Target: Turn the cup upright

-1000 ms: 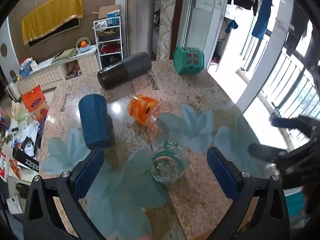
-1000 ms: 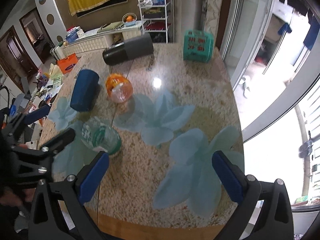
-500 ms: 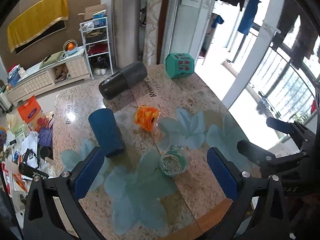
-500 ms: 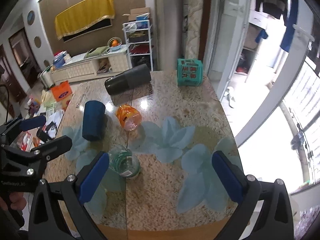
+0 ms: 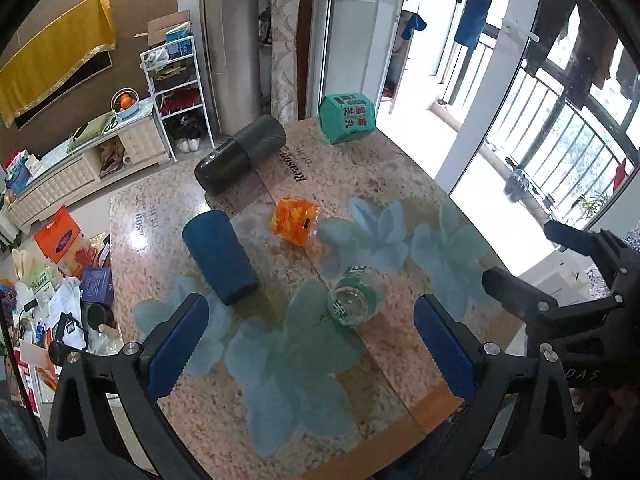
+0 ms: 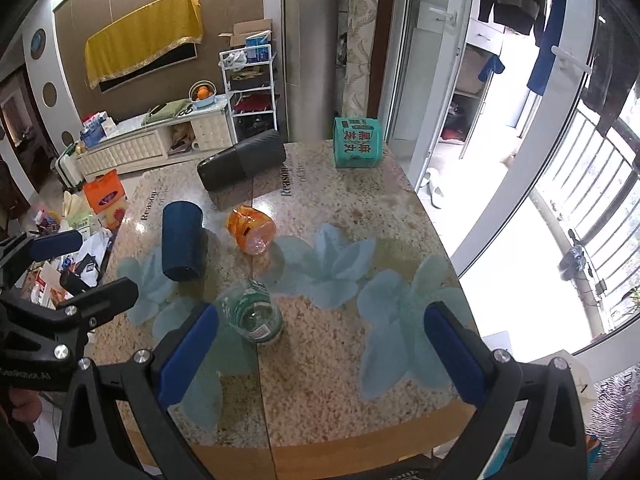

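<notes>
Both grippers hang above the near edge of the table with their blue-padded fingers spread wide and nothing between them. The left gripper has the clear cup ahead of it, between the lines of its two fingers but well clear of both pads. From the right gripper the same cup sits close beside the left finger, apart from it. The cup has green printing and lies tilted on the stone top with its mouth turned toward the cameras; it looks empty, though the clear wall makes that hard to judge.

Beyond the cup, further from the left gripper, an orange cup lies on its side. To its left a dark blue cylinder lies flat, its length pointing toward the left finger. Farther back a black cylinder lies across the table, and a green box with printed characters stands at the far edge. None of these lies between either gripper and the clear cup.

Each camera catches the other gripper at the frame edge: the right one at the far right of the left view, the left one at the far left of the right view, both partly cut off. A bowl holding oranges sits on a low cabinet behind the table. The floor left of the table is cluttered with papers and boxes too small to identify.
</notes>
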